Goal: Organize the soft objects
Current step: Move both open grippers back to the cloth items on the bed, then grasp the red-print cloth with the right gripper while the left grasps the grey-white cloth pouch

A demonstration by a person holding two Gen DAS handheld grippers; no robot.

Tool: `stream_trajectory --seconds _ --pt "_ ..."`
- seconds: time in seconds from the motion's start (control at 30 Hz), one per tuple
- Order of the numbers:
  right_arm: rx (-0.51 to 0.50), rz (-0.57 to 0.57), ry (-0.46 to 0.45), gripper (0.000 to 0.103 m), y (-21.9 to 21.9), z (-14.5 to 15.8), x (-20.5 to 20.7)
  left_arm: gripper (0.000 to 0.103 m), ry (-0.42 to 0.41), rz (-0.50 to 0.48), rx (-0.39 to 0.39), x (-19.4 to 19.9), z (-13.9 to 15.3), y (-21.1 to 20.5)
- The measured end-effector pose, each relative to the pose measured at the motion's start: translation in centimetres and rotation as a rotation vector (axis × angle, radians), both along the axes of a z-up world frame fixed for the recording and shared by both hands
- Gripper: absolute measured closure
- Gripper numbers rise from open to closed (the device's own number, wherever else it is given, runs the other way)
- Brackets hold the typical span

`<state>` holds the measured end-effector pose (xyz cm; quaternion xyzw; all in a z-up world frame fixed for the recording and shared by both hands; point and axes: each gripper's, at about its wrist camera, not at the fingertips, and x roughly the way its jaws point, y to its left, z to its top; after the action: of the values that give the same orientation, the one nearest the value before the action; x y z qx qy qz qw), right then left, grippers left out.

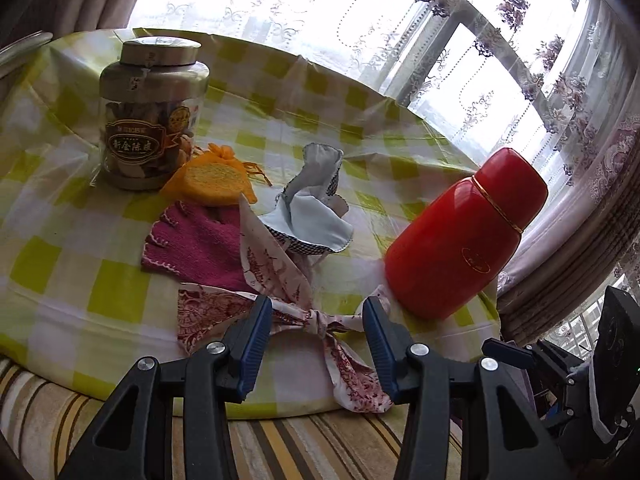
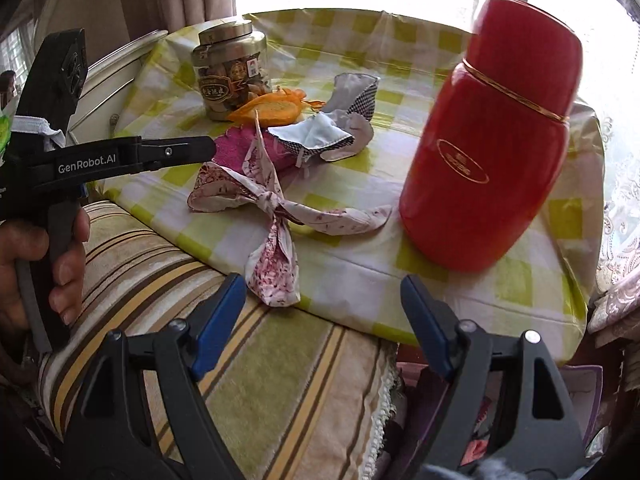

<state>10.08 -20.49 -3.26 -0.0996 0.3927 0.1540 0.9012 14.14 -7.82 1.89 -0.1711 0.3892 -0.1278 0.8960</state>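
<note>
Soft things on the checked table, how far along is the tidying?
Nothing looks sorted yet: the knotted floral cloth, pink knitted piece, orange pouch and grey-lined checked cloth lie loose between the jar and the red flask. Nothing is in hand: the left gripper is open over the floral knot, and the right gripper is open short of the table. All the sorting remains.

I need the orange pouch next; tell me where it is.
In the left wrist view, the orange pouch lies left of centre, against the jar, just behind the pink cloth.
</note>
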Motion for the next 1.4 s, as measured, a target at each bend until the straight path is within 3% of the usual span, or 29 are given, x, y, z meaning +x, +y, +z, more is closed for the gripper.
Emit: stream_trajectory --seconds 0.37,0.87,0.93,1.0,1.1,1.2,1.4 --pt "-0.070 0.109 0.055 0.021 5.6 -3.1 5.8 0.055 0.032 0.050 0.002 1.0 -0.8 3.1" --pt "-0.074 0.125 0.133 0.022 6.9 -6.7 10.7 0.054 0.063 0.040 0.038 3.2 -1.2 3.7" --pt "-0.064 0.124 0.141 0.035 7.0 -6.9 11.1 0.050 0.061 0.025 0.053 3.7 -1.1 3.2" --pt "-0.057 0.121 0.145 0.057 6.9 -7.2 11.2 0.042 0.049 0.012 0.068 4.2 -0.8 2.9" --pt "-0.039 0.115 0.135 0.070 6.5 -7.1 11.0 0.035 0.033 -0.008 0.085 5.3 -0.3 2.3" --pt "-0.001 0.068 0.134 0.079 5.3 -7.0 10.7 0.030 0.030 -0.028 0.093 6.8 -0.1 1.6" --pt "0.036 -0.043 0.122 0.080 3.2 -6.8 9.8 0.024 0.035 -0.088 0.083 10.3 0.0 -0.3"
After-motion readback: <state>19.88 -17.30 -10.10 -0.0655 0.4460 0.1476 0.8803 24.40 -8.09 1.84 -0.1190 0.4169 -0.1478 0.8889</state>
